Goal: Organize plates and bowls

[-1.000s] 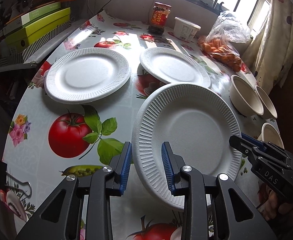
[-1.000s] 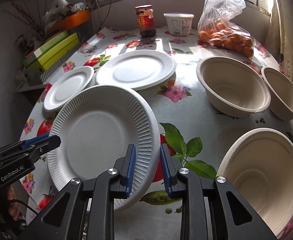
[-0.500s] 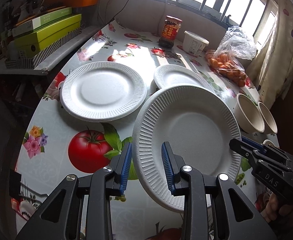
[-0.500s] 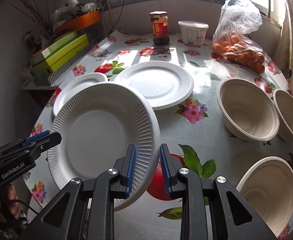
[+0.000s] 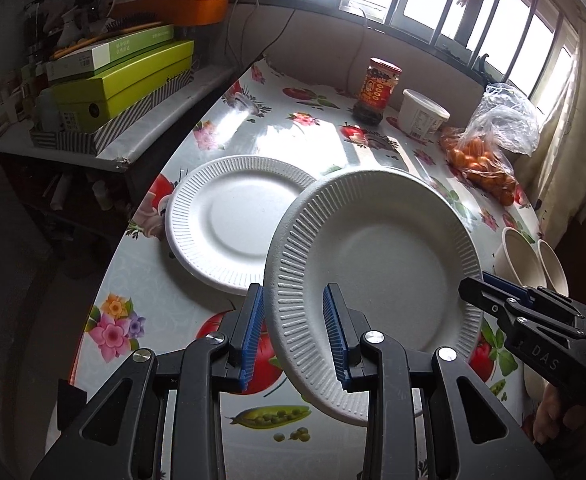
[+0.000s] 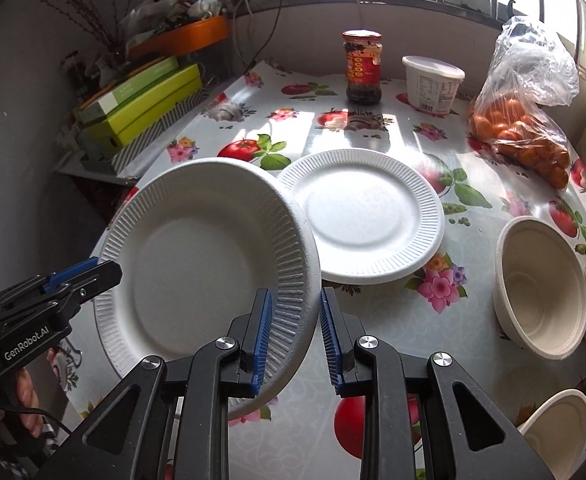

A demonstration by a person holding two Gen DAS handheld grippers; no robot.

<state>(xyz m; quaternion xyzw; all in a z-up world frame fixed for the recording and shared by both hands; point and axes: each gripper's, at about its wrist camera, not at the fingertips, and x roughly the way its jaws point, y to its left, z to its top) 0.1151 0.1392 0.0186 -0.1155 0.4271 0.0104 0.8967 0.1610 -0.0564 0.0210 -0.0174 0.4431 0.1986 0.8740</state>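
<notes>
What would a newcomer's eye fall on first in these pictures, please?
A white ribbed plate held tilted above the table, the left gripper and right gripper each clamping its rim. Behind it, another plate lies flat on the fruit-print tablecloth.

Left gripper [image 5: 293, 330] clamped on near rim of white plate [image 5: 377, 268], plate lifted off table [image 5: 165, 300] and tilted. Right gripper [image 5: 477, 288] gripping same plate at right rim. Second plate [image 5: 229, 228] flat on table behind-left, partly overlapped. Two bowls [image 5: 519, 256] at right edge. Jar [image 5: 377, 90], white tub [image 5: 421, 118], bag of oranges [image 5: 489, 152] near window. Green boxes [image 5: 121, 76] stacked on shelf, left.
</notes>
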